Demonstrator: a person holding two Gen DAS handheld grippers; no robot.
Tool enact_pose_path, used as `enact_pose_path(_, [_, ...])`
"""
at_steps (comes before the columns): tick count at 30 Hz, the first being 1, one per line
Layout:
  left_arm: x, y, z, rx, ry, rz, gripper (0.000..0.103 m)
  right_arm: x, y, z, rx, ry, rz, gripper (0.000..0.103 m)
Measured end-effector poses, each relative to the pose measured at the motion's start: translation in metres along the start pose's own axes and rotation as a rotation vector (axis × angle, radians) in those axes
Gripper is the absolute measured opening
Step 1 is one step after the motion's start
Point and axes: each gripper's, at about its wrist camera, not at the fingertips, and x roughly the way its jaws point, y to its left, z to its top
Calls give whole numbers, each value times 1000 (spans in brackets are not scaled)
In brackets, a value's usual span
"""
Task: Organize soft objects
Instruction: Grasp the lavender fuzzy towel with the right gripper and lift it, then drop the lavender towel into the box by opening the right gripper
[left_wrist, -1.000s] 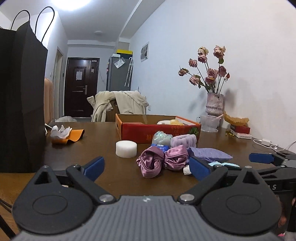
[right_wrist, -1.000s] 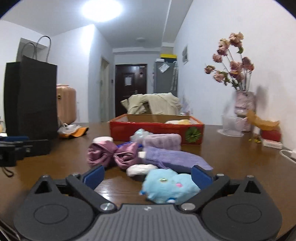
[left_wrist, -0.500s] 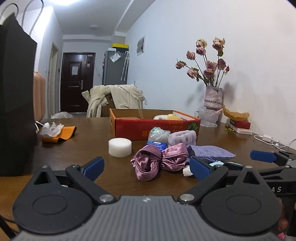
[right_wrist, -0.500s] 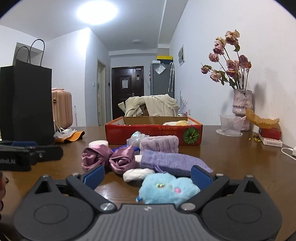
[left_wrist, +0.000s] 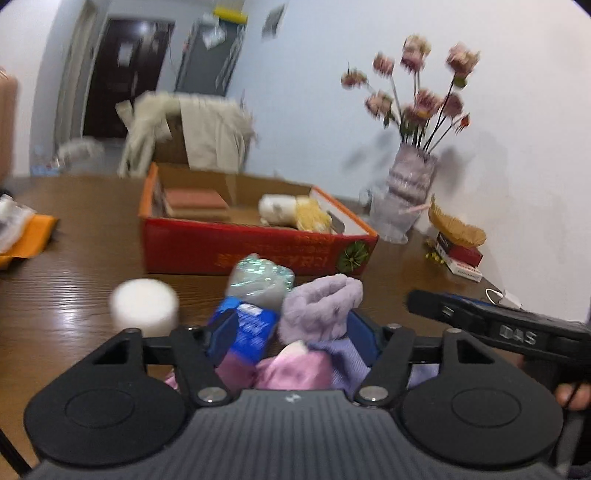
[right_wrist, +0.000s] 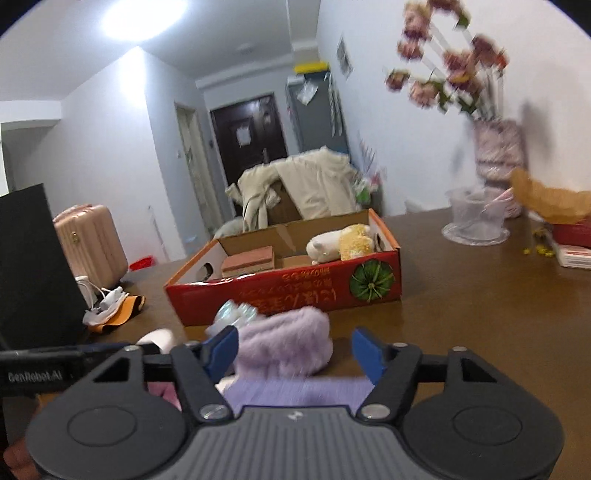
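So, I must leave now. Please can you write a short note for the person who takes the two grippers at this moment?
Left gripper: jaws closing, over the pile, no firm grip visible.
Right gripper: jaws closing, the fluffy lilac band between them, not clearly pinched.
Red box: already holds a plush toy and brown pads.
Left on the table: pink scrunchie, lilac cloth, blue packet, white round sponge.
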Motion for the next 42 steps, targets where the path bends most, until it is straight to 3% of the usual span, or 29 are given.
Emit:
enact_pose_path(4, [55, -3, 19, -56, 106, 1, 47, 63, -23, 29, 42, 125, 41, 53])
enact_pose_path(8, [88, 2, 16, -110, 169, 12, 46, 103, -39, 29, 93, 197, 79, 47])
enact_pose_path(11, [97, 4, 14, -134, 183, -3, 36, 118, -47, 21, 129, 240, 123, 37])
enact_pose_path(13, [97, 5, 13, -137, 188, -24, 24, 118, -49, 16, 140, 239, 158, 20])
enact_pose_path(16, [96, 2, 14, -130, 187, -31, 20, 110, -48, 15, 114, 233, 166, 14])
enact_pose_path(20, [80, -12, 21, -91, 152, -52, 17, 92, -45, 22, 106, 210, 164, 12])
enact_pose_path(25, [42, -13, 59, -68, 28, -103, 17, 64, -32, 57, 88, 101, 221, 11])
enact_pose_path(28, [35, 1, 94, -48, -47, -91, 17, 77, -16, 90, 67, 58, 263, 11])
enact_pose_path(31, [54, 24, 122, 5, -91, -52, 17, 118, 4, 118, 44, 65, 276, 11])
enact_pose_path(34, [88, 57, 136, -12, -50, 16, 17, 172, 21, 130, 36, 118, 265, 11])
enact_pose_path(36, [106, 76, 138, -21, -32, 23, 17, 203, 32, 127, 17, 126, 247, 11])
enact_pose_path(38, [124, 87, 135, -1, 0, 74, 17, 231, 38, 118, 4, 144, 224, 11])
enact_pose_path(42, [136, 105, 123, -3, 68, 133, 21, 262, 49, 94, 2, 285, 202, 14])
